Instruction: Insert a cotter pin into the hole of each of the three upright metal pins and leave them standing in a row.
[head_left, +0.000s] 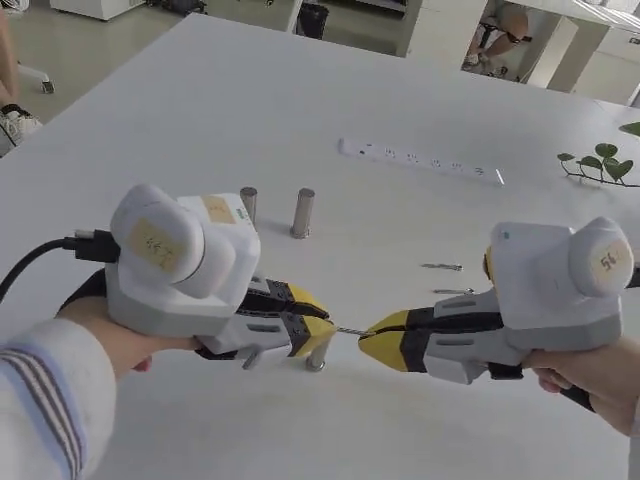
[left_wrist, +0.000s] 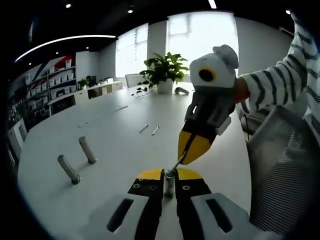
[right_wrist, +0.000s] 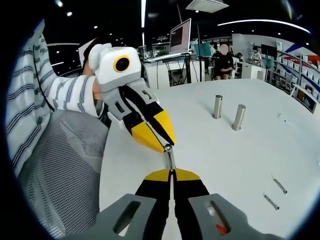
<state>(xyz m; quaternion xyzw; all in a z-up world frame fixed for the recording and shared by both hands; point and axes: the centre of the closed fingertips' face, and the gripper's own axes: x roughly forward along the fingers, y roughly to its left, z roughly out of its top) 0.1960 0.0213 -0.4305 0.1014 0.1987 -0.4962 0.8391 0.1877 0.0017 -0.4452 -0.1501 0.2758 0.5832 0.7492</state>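
My left gripper (head_left: 318, 332) has its fingers clamped on a stiff, slick metal pin (left_wrist: 170, 186) at the tabletop (head_left: 300, 120). The right gripper (head_left: 378, 338) pinches the light, bendable cotter pin (right_wrist: 170, 161) by its tail, close behind the tip, which sits at the hole.

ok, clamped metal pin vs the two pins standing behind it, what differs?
The clamped pin sits between the left gripper's fingers; the two rear pins stand free on the table. The right gripper's cotter pin reaches the clamped pin's top; the rear pins have none. All are upright metal cylinders.
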